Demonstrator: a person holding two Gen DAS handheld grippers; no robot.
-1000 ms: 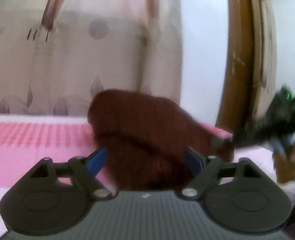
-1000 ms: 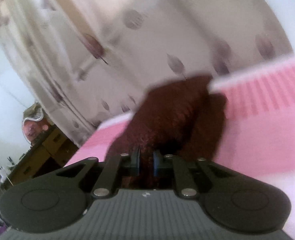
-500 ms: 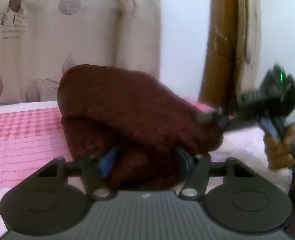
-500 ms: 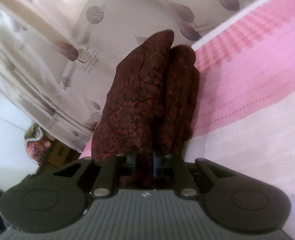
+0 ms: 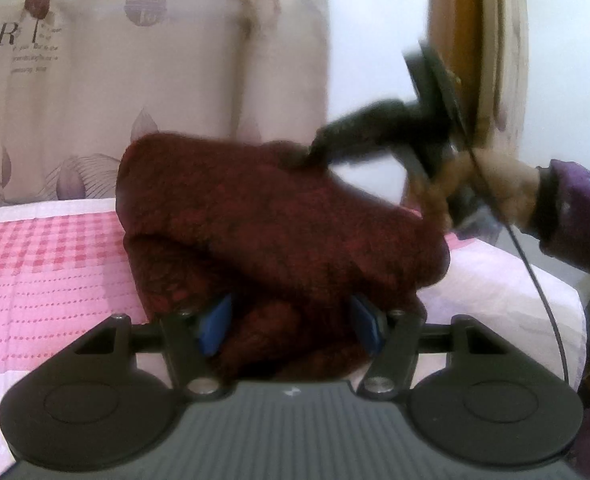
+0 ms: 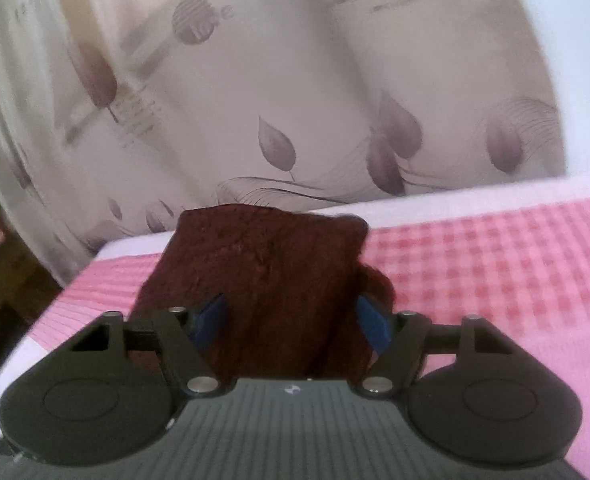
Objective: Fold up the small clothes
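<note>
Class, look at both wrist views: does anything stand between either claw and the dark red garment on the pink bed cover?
Nothing visible does. The dark red garment lies right between the open fingers of the left claw and the right claw, on the pink bed cover.

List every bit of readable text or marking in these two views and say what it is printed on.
"R" and a second tall letter, too blurred to name: on the curtain, upper left of the left wrist view.
Small lines under them: too blurred to read.
"lo", perhaps more: in the striped circle on the curtain.
Small white mark on each gripper body: a logo, not readable.
Maroon garment: no text visible.
</note>
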